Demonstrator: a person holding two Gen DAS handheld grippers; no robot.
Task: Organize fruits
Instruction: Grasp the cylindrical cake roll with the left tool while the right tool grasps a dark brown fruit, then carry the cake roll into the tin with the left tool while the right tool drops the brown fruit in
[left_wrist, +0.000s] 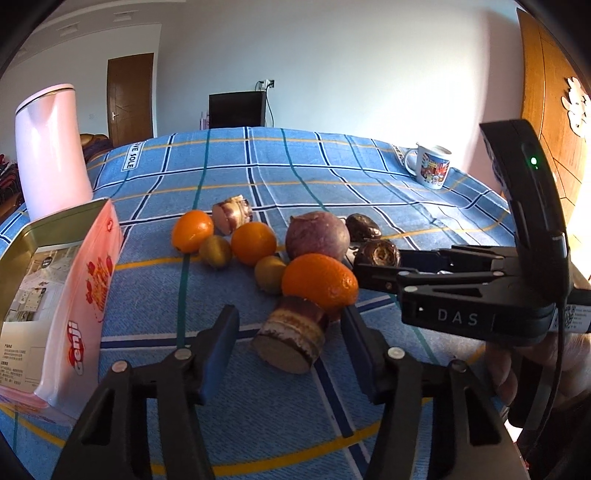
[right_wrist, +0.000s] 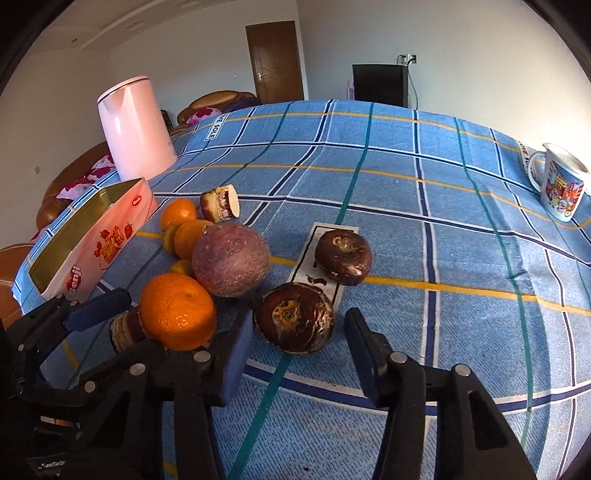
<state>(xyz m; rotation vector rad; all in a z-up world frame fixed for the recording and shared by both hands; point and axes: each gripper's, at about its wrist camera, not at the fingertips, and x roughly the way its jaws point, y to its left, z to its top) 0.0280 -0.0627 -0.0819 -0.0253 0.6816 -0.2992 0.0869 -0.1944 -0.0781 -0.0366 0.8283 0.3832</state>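
A heap of fruit lies on the blue checked cloth (left_wrist: 332, 177): three oranges, the nearest (left_wrist: 319, 280) in front, two small green-brown fruits (left_wrist: 216, 251), a round purple fruit (left_wrist: 317, 234) and two dark water chestnuts. A short sugarcane piece (left_wrist: 291, 339) lies between the fingers of my left gripper (left_wrist: 289, 317), with a gap on each side; the jaws are open. My right gripper (right_wrist: 300, 319) straddles the nearer water chestnut (right_wrist: 293, 317); its left pad is close to the chestnut and its right pad is clear of it. The second chestnut (right_wrist: 343, 256) sits behind.
An open pink tin box (left_wrist: 74, 295) stands at the left, with a tall pink kettle (left_wrist: 51, 162) behind it. A second sugarcane piece (left_wrist: 232, 214) lies behind the oranges. A printed mug (left_wrist: 432, 166) stands at the far right. A hand (left_wrist: 502, 373) holds the right gripper.
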